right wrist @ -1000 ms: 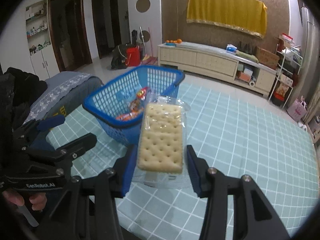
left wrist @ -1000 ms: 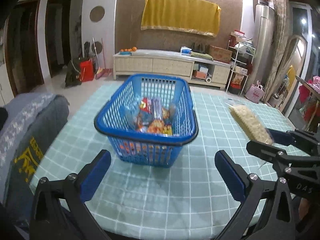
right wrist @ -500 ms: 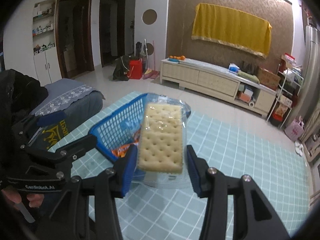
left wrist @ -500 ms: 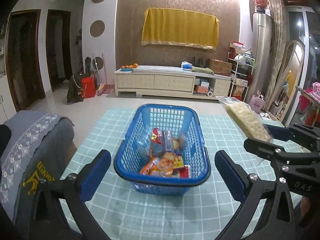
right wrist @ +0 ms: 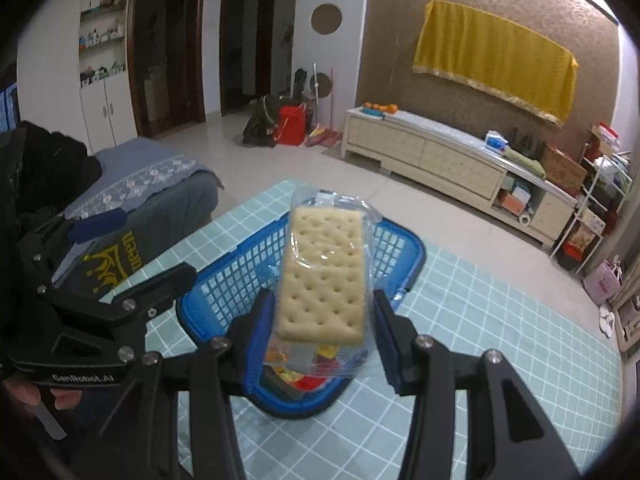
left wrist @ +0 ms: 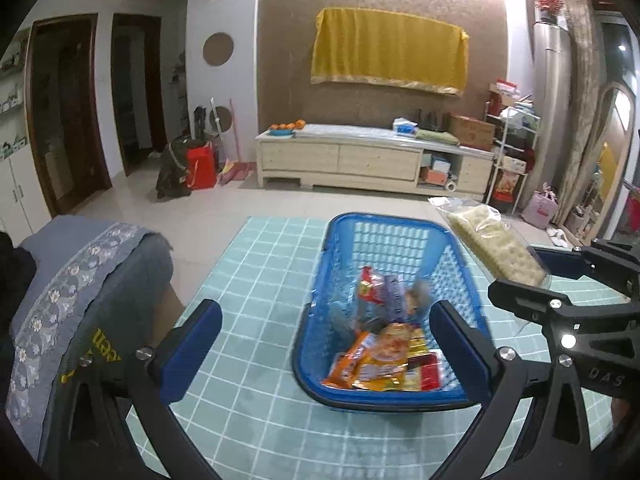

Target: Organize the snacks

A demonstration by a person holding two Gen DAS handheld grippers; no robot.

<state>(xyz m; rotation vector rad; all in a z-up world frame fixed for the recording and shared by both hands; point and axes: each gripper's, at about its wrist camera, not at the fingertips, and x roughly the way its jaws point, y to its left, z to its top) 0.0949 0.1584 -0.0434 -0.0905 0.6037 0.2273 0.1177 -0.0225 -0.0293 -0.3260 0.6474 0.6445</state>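
Right wrist view: right gripper jaws grasp the cracker pack above the part-filled blue basket, deposit pending; left gripper jaws released, empty.

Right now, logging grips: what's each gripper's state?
Left gripper: open, holding nothing.
Right gripper: shut on the clear-wrapped pale cracker pack.

Open-topped blue basket – snack packets low inside, headroom above
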